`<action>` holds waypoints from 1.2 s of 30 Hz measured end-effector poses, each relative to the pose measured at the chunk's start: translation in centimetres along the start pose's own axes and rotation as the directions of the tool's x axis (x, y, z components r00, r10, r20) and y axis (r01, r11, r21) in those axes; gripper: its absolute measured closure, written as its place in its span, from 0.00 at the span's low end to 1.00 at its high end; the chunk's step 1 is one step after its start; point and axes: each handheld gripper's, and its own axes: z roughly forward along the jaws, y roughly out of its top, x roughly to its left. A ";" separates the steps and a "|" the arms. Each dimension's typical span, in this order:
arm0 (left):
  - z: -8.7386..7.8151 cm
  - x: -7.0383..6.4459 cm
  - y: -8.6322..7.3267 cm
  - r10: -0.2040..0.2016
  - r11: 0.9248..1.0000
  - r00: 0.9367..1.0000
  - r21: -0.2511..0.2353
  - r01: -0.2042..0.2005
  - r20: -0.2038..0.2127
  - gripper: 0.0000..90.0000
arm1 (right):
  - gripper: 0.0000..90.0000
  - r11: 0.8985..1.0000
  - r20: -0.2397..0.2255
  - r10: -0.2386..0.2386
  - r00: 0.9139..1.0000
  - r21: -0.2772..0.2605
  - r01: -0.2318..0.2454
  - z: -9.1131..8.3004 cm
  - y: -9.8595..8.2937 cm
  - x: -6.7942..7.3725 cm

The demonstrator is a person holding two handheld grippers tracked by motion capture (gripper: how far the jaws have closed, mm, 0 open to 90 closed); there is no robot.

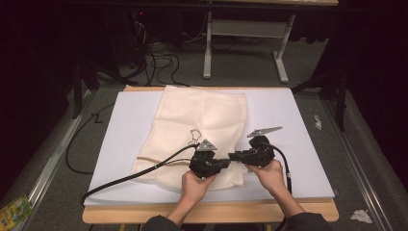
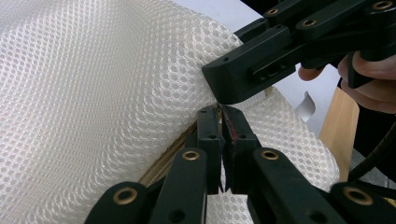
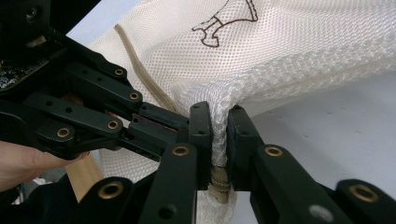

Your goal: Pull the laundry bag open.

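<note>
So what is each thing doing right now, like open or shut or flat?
Mesh bag: lying mostly flat on the table, near edge bunched and pinched up.
Zipper: runs along the near edge; open or zipped, cannot tell.
Left gripper: shut on the bag's zipper edge.
Right gripper: shut on a fold of the mesh.
White table cover: spread flat.

A lab: dark curtains (image 1: pixel 29 57), floor cables (image 1: pixel 159 60), worktable (image 1: pixel 308 125).
</note>
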 end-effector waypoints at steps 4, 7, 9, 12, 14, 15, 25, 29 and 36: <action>-0.1 0.0 0.0 0.007 1.000 1.000 0.010 -0.007 -0.012 0.97 | 0.95 1.000 0.007 -0.004 1.000 0.004 0.004 0.0 0.0 0.1; -0.3 -0.1 0.0 0.008 1.000 1.000 0.018 -0.008 -0.026 0.97 | 0.96 1.000 0.016 -0.017 1.000 0.019 0.017 -0.1 0.0 0.2; -0.3 -0.1 0.1 0.010 1.000 1.000 0.021 -0.009 -0.030 0.97 | 0.96 1.000 0.018 -0.017 1.000 0.018 0.016 -0.1 0.0 0.1; -0.4 -0.2 0.0 0.017 1.000 0.999 0.026 -0.016 -0.040 0.97 | 0.96 0.999 0.017 -0.024 1.000 0.023 0.024 -0.1 0.0 0.2; -0.6 -0.2 -0.1 0.035 0.999 0.996 0.040 -0.032 -0.079 0.97 | 0.96 0.999 0.022 -0.024 0.999 0.026 0.024 -0.1 0.0 0.3; -0.7 -0.2 -0.1 0.045 0.998 0.994 0.045 -0.040 -0.095 0.97 | 0.96 0.999 0.030 -0.024 0.999 0.025 0.023 -0.2 0.0 0.3; -1.4 -0.3 0.1 0.060 0.998 0.991 0.038 -0.056 -0.116 0.97 | 0.96 1.000 0.034 -0.022 0.999 0.015 0.021 -1.1 -0.2 -0.2; -1.9 -0.3 0.2 0.079 0.996 0.988 0.042 -0.074 -0.131 0.97 | 0.96 1.000 0.036 -0.020 0.999 0.009 0.020 -1.3 -0.2 -0.4; -2.6 -0.1 0.3 0.096 0.995 0.984 0.044 -0.090 -0.152 0.97 | 0.96 1.000 0.037 -0.008 0.999 0.006 0.007 -1.6 -0.3 -0.6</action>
